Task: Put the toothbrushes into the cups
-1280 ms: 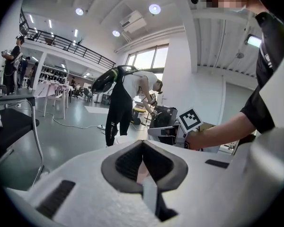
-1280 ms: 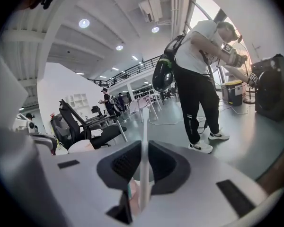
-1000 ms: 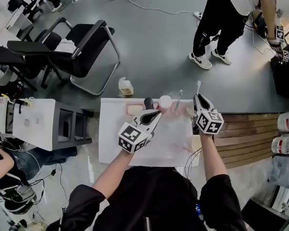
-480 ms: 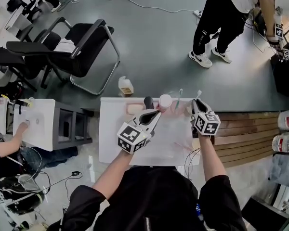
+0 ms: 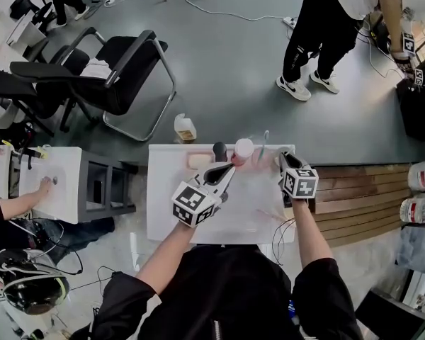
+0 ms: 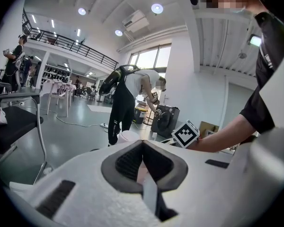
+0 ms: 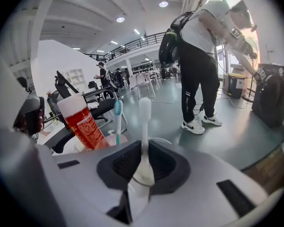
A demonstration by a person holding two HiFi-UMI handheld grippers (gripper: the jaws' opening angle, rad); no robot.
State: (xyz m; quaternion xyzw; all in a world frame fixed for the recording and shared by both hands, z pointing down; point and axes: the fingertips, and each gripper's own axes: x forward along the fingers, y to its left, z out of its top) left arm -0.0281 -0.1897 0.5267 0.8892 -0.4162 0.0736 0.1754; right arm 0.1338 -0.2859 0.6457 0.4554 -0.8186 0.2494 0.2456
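Observation:
My right gripper (image 7: 143,176) is shut on a white toothbrush (image 7: 144,126), which stands upright with its head above the jaws. Just beyond it to the left, a teal toothbrush (image 7: 117,119) stands in a pink cup (image 7: 109,143) beside a red toothpaste tube (image 7: 83,124). From the head view, the right gripper (image 5: 287,159) hangs over the table's far right, close to the teal toothbrush (image 5: 263,144). My left gripper (image 5: 229,168) reaches to the pink cup (image 5: 236,161). Its jaws (image 6: 142,169) are closed on something pale pink, apparently the cup's rim.
The white table (image 5: 170,211) also holds a dark bottle (image 5: 218,149) and a pale block (image 5: 197,161) at its far edge. A person (image 5: 326,20) stands on the floor beyond, and an office chair (image 5: 120,69) is at the far left. Wooden boards (image 5: 361,204) lie to the right.
My right gripper has come down and slightly left with the white toothbrush, whose head no longer sticks out past the table's far edge. The left gripper has stayed put.

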